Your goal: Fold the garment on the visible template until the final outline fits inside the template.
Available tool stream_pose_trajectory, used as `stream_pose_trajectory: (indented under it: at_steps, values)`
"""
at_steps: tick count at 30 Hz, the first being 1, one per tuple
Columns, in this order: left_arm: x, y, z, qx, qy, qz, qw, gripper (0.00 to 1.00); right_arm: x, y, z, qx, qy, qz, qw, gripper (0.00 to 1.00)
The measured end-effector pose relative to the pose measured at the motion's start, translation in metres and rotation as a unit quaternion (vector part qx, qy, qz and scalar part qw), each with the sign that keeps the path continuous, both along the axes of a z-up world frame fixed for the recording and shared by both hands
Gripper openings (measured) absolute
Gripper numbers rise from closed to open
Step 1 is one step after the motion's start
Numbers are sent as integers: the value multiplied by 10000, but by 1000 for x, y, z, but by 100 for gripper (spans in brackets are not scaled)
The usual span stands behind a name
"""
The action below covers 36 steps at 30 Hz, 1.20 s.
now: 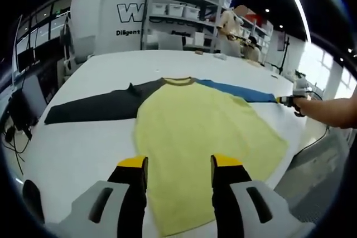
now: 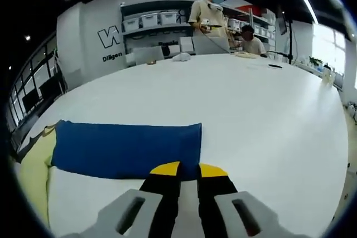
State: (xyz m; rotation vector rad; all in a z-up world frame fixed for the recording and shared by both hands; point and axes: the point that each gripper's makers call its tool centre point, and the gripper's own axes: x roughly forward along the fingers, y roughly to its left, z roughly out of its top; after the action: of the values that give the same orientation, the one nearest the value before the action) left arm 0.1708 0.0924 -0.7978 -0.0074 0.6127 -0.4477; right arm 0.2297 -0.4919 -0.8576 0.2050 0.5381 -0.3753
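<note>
Room: bright workshop, storage shelves (image 1: 184, 12) on the far wall, people standing beyond the big white table (image 1: 83, 132); no template outline can be made out on the surface.
Right gripper (image 2: 189, 169): jaws drawn close, only a thin gap between the yellow tips, sitting right at the cuff edge of the blue sleeve (image 2: 125, 149); whether cloth is pinched there cannot be told from its own view; in the left gripper view it sits at the sleeve's far end with the person's forearm (image 1: 334, 112) behind it.
Left gripper (image 1: 178, 163): jaws set wide, nothing between them, hovering just over the hem side of the yellow body (image 1: 206, 132).
Garment: shirt (image 1: 167, 110) lies flat and face up, yellow body in the middle, dark grey sleeve (image 1: 92, 107) stretched one way, blue sleeve the other, collar at the far side.
Step in hand: by my reading the opening one; sleeves fully spread, no fold made yet; the right side looks set to take the blue sleeve first.
Next move: calls for a firm pinch on that cuff, then a low carry across onto the yellow body, laid smooth; the grey sleeve would follow from the other side; the left jaws could steady the hem meanwhile.
</note>
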Motion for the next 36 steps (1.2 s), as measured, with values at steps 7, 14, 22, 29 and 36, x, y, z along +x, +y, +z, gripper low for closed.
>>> stream_pose_trajectory:
  at_steps: [7,14,22,29,36]
  values:
    - [0,0,0,-17,14,1,10000,40,-3,-1,0,-295,261,112,9992,0]
    - [-1,0,0,6,12,7,10000,40,0,-8,1,-439,362,89,9983,0]
    - [-1,0,-1,3,41,11,10000,39,-2,-13,2,-464,308,48,9984,3]
    - [-1,2,-2,6,56,35,10000,38,1,-8,1,-402,254,13,9989,9]
    - [-1,3,-2,15,68,49,10000,38,4,-4,0,-548,319,114,9979,9]
